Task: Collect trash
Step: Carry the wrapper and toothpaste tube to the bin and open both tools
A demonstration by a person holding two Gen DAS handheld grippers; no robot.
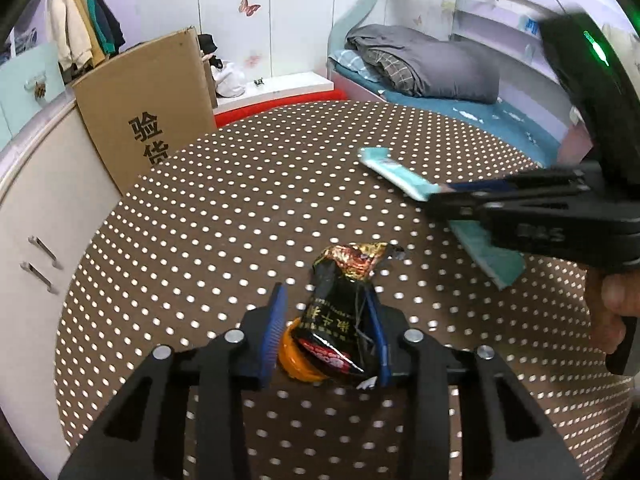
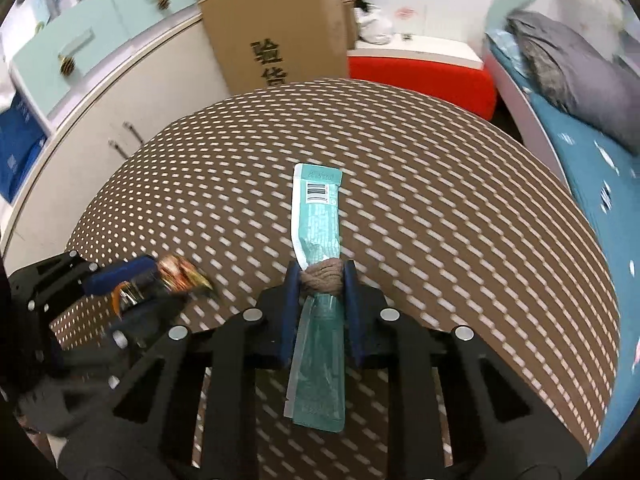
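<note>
1. the left tool (image 1: 326, 322) is seen closed on a crumpled black wrapper (image 1: 344, 300) with red and gold print; its blue pads press the wrapper from both sides.
2. an orange piece (image 1: 294, 354) is seen under the wrapper, between the same pads, just above the dotted brown surface (image 1: 240, 208).
3. the right tool (image 2: 320, 284) is closed on a long teal packet (image 2: 318, 216), and a fold of the brown cloth is pinched with it.
4. the packet is held mid-length, its barcode end pointing away over the surface.
5. the two tools are near each other, not touching.
6. a cardboard box (image 1: 148, 104) is seen standing beyond the surface, and a bed (image 1: 420, 68) to the right.
</note>
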